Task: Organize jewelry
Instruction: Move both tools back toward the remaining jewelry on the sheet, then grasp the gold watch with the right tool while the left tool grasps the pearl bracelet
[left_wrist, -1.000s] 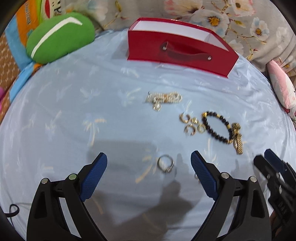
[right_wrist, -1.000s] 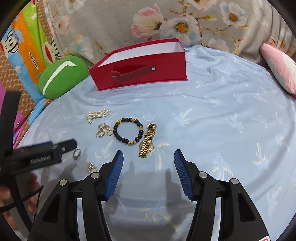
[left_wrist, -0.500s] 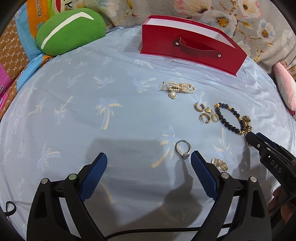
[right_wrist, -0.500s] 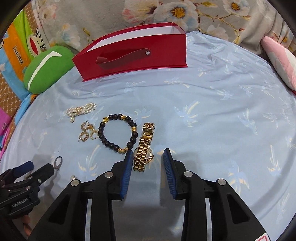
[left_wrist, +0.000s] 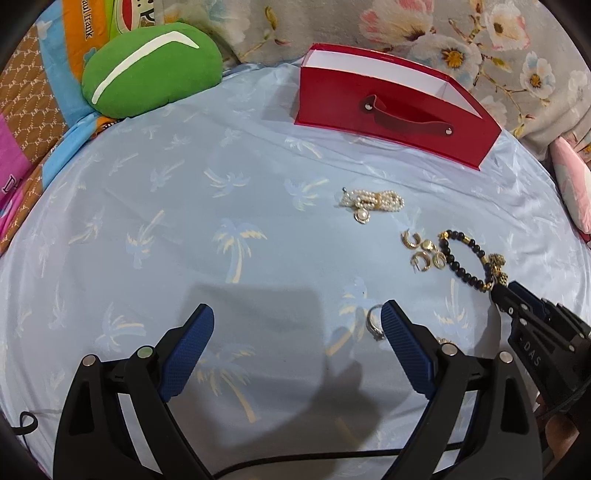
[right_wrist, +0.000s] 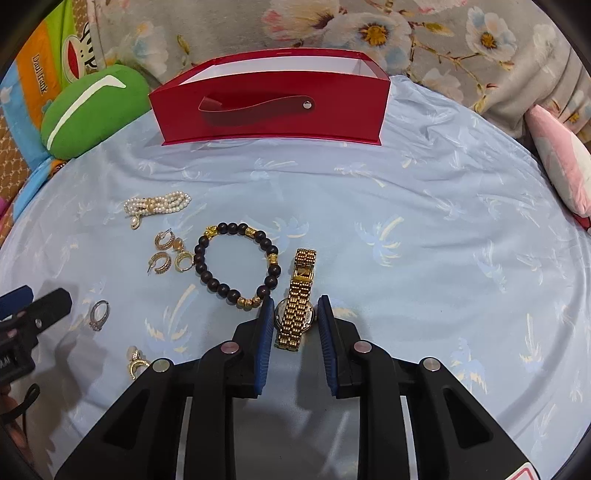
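A gold watch (right_wrist: 300, 295) lies on the blue palm-print sheet (right_wrist: 424, 229). My right gripper (right_wrist: 294, 306) is closing on it, its blue pads against the sides of the watch case; it also shows low right in the left wrist view (left_wrist: 506, 295). Left of the watch lie a black beaded bracelet (right_wrist: 201, 258), gold hoop earrings (right_wrist: 170, 253), a pearl bracelet (right_wrist: 159, 205), a silver ring (right_wrist: 99, 314) and a small gold earring (right_wrist: 135, 363). My left gripper (left_wrist: 297, 310) stands wide open with nothing in it, the ring (left_wrist: 373, 325) just beside its right fingertip.
A red open box (right_wrist: 273, 110) with a strap handle stands at the back of the sheet. A green cushion (left_wrist: 147, 70) lies at the back left, a pink pillow (right_wrist: 557, 166) at the right edge. A black cable (left_wrist: 332, 454) runs below the left gripper.
My right gripper came forward and down over the gold watch and its jaws narrowed around the case. In the left wrist view the ring drifted from between the fingers to the right fingertip.
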